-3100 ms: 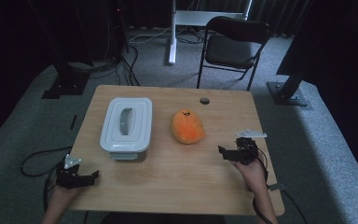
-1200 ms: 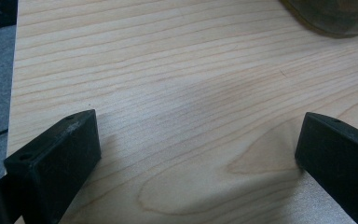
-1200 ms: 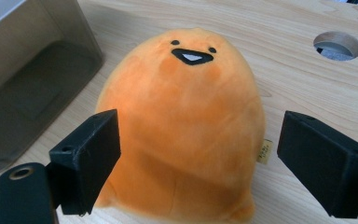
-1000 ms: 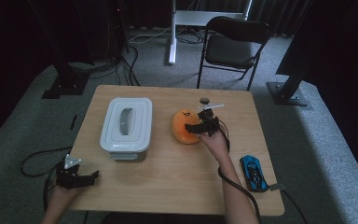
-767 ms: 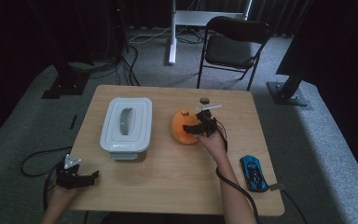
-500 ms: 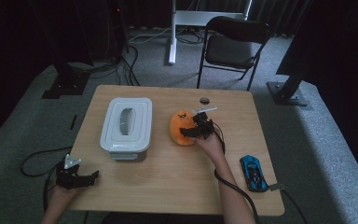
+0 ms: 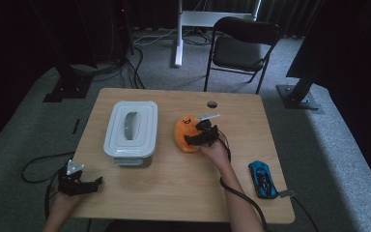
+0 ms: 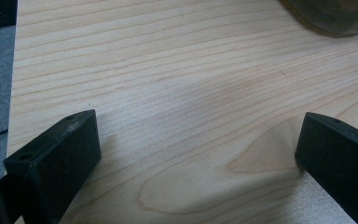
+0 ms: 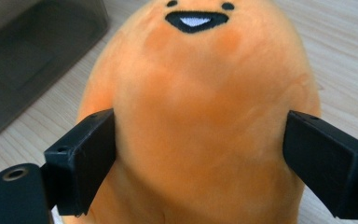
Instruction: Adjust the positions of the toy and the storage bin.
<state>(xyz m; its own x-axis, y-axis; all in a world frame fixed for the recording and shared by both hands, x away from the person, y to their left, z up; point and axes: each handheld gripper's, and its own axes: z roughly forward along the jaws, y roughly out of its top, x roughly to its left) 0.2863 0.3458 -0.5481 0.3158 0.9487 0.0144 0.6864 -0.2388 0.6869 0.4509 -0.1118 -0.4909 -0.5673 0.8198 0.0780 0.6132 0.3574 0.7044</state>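
My right gripper (image 9: 200, 154) straddles the round orange plush toy with the stitched smile (image 9: 200, 112) at table centre, jaws apart, pads (image 9: 81, 161) just touching its flanks. I judge the reach done; closing and lifting remain. My left gripper (image 7: 79, 183) rests spread at seven o'clock.
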